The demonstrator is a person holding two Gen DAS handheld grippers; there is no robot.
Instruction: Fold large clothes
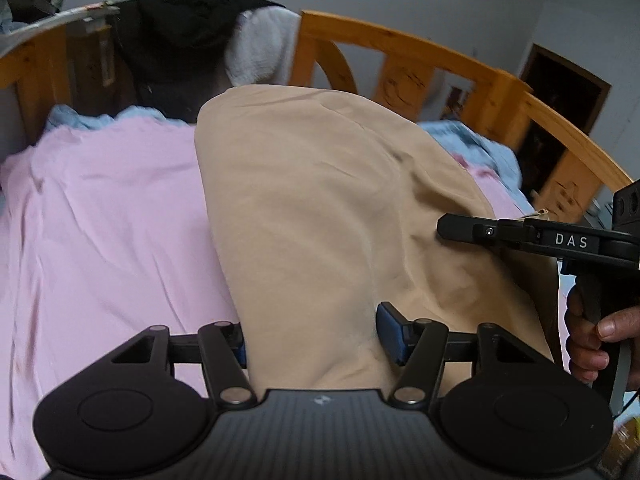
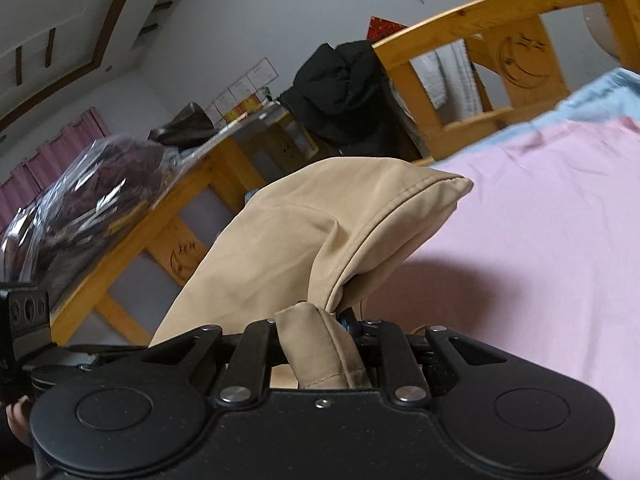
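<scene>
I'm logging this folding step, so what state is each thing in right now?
Beige garment: lifted at its near end, draped over the bed, gripped by both grippers.
Left gripper: fingers wide apart with cloth between them.
Right gripper: shut on a bunched edge of the garment.
Pink sheet: spread on the bed, wrinkled.
Black clothing: piled over the wooden bed frame.

A bed with an orange wooden frame (image 1: 404, 46) fills the middle of the frame. A pink sheet (image 1: 112, 216) covers it, over a blue layer (image 1: 476, 138) at the upper edge. A tan garment (image 1: 320, 200) lies at center.
</scene>
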